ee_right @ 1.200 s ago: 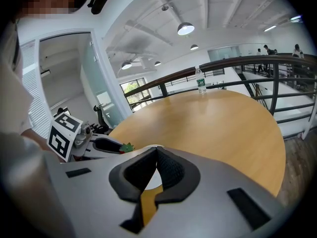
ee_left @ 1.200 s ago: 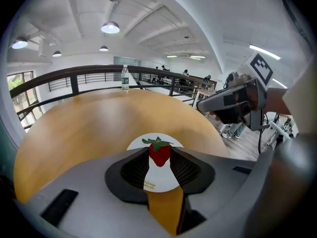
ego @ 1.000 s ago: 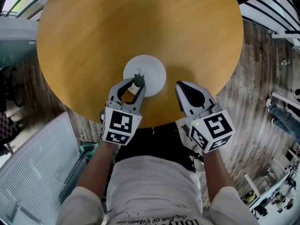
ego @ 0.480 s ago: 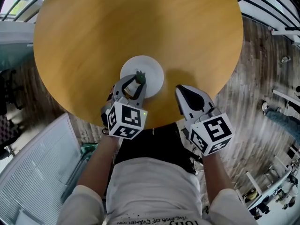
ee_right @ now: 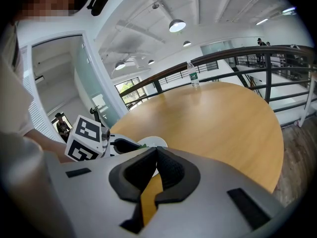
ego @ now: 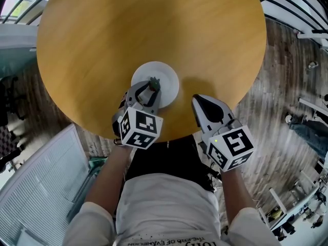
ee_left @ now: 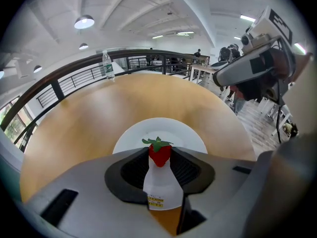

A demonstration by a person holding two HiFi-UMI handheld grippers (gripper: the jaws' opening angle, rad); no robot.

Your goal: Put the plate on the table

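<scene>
Left gripper (ego: 147,92): its jaws stand part-way apart and are clamped on a small white bottle (ee_left: 161,185) with a red strawberry-shaped top (ee_left: 159,153) and green leaves. The pads press on the bottle from both sides, and it stands upright between them. Seen from the head view, the bottle sits over the near rim of the plate (ego: 163,75); whether it touches the plate cannot be told. The plate is white and round, and lies flat on the round wooden counter (ego: 154,24), close to the edge nearest the person. Right gripper (ego: 201,100): its jaws are together at the tips with nothing between them, and it is held over the counter's near edge, just right of the plate and apart from it. A clear water bottle (ee_left: 106,66) stands at the counter's far edge, before a dark railing (ee_right: 233,56).
</scene>
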